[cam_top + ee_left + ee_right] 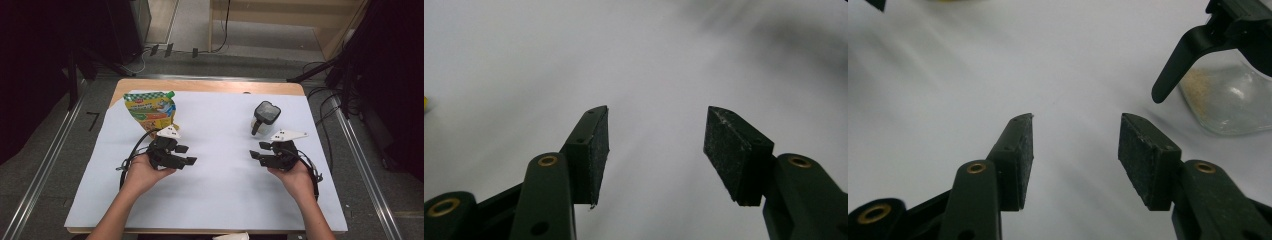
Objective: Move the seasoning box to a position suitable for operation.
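Note:
A colourful pouch with a green top lies at the back left of the white sheet. A clear glass jar with a black lid and black handle stands at the back right; the jar holds a little tan powder. My left gripper sits in a hand just in front of the pouch, jaws open and empty; in the left gripper view the left gripper faces bare sheet. My right gripper rests in front of the jar, open and empty, and in its own view the right gripper has the jar at upper right.
The white sheet covers a wooden table. Metal rails run along both sides on the floor, with cables and dark stands behind the table.

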Available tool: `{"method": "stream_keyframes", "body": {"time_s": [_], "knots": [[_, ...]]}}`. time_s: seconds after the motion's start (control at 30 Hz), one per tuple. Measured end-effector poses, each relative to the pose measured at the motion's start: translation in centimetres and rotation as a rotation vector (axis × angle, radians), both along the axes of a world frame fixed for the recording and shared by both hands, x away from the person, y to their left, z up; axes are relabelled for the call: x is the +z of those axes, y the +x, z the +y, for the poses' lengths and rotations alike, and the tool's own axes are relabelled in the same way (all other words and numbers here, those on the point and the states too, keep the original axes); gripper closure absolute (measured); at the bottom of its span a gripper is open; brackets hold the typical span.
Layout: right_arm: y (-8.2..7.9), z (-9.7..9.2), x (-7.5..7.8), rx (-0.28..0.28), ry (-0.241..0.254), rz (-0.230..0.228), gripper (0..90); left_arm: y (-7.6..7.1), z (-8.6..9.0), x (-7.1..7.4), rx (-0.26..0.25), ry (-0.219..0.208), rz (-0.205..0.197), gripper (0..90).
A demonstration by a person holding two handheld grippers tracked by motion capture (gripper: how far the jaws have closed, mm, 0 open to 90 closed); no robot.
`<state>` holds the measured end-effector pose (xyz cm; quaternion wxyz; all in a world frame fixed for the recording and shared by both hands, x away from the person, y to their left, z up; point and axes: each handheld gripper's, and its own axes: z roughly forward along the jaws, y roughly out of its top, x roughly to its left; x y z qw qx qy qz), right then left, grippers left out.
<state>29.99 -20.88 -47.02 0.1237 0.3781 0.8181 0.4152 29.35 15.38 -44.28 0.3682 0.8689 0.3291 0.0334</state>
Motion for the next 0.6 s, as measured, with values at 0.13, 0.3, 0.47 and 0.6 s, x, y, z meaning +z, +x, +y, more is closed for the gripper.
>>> {"method": "stream_keyframes", "body": {"time_s": [0.13, 0.3, 0.47, 0.6], "knots": [[0.09, 0.15, -0.08, 0.000, -0.008, -0.002, 49.2, -0.13, 0.08, 0.01, -0.015, 0.011, -0.011, 42.0], [0.41, 0.08, -0.12, -0.015, 0.006, 0.023, 50.4, -0.02, 0.34, 0.16, -0.010, -0.013, -0.001, 40.7], [0.55, -0.13, -0.07, -0.033, 0.018, 0.019, 50.9, 0.05, 0.34, 0.16, -0.016, -0.009, 0.006, 39.2], [0.69, -0.28, -0.03, -0.041, 0.029, 0.014, 51.7, 0.10, 0.37, 0.15, -0.019, -0.007, 0.008, 39.0]]}}
